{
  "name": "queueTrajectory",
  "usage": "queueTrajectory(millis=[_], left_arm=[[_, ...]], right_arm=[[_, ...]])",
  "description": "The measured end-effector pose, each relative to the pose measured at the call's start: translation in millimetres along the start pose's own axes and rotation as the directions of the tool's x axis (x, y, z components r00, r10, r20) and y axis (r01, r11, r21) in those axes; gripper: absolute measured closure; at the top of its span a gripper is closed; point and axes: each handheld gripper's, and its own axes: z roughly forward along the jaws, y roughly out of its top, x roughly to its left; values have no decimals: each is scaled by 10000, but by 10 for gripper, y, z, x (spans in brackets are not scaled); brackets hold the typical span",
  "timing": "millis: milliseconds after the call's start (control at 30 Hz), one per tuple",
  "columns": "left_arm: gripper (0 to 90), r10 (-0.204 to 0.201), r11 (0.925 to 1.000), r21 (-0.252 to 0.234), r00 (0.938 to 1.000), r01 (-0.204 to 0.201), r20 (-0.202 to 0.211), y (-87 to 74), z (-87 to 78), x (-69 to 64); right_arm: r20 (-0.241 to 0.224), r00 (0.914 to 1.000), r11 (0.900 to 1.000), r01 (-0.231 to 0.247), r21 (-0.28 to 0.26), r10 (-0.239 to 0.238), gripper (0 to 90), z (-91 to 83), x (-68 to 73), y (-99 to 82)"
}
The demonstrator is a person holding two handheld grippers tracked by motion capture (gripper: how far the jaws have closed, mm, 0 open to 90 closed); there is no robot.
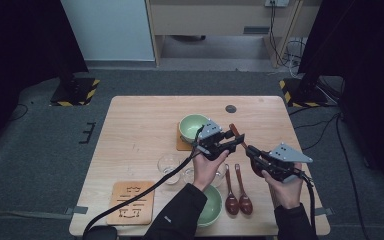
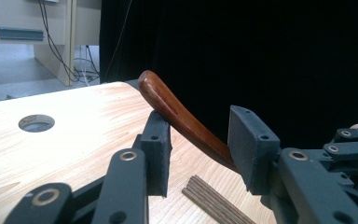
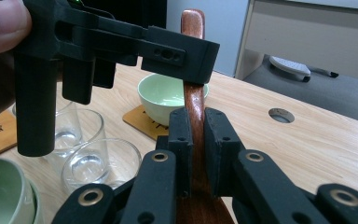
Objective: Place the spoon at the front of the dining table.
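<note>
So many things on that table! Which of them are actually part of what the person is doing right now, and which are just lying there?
In use:
- long brown wooden spoon
- right hand-held gripper, clamped on its handle
- left hand-held gripper, jaws either side of the handle

Lying about:
- two brown wooden spoons
- pale green ceramic bowl on a coaster
- second green bowl
- clear drinking glasses
- carved wooden trivet

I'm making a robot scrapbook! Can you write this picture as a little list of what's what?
held thing: wooden spoon, lifted above the table
right gripper: shut on the spoon's handle
left gripper: jaws on either side of the handle's upper end, not clamped
on table: green bowl on a coaster, two glasses, two more spoons
</note>
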Motion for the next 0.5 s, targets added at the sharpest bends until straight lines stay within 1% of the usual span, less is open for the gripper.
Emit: queueTrajectory(millis=[67, 133, 167, 267, 333, 400, 433, 467, 500], left_arm=[[614, -78, 10000, -35, 10000, 78, 61, 2, -2, 2], [640, -271, 9996, -108, 9994, 274, 223, 5, -5, 9], [658, -520, 9985, -169, 9979, 526, 383, 8, -10, 17], [719, -936, 9949, -303, 9930, 960, 713, 20, -17, 26], [765, -1198, 9912, -437, 9875, 1248, 1025, 27, -21, 19], [817, -1436, 9866, -569, 9792, 1531, 1434, 34, -24, 0], [839, -1446, 9859, -608, 9768, 1558, 1578, 36, -26, -13], [843, -1248, 9887, -639, 9812, 1354, 1471, 40, -32, -28], [843, -1097, 9908, -636, 9836, 1197, 1429, 41, -36, -34]], right_arm=[[4, 10000, 10000, -5, 22, 5, 820, 3, 1, -1], [24, 10000, 10000, -2, 11, 2, 819, 3, 2, -2], [27, 10000, 10000, -3, 8, 3, 820, 2, 2, -1], [34, 10000, 10000, -1, -6, 1, 820, -1, 3, 0], [39, 10000, 10000, 0, -2, 0, 820, 0, 6, 1], [57, 10000, 10000, 8, 4, -8, 821, 5, 11, -1], [60, 10000, 10000, 21, -11, -21, 820, 8, 14, -3], [76, 10000, 10000, 38, -43, -38, 820, 13, 19, -5], [92, 9999, 10000, 55, -63, -54, 819, 18, 24, -7]])
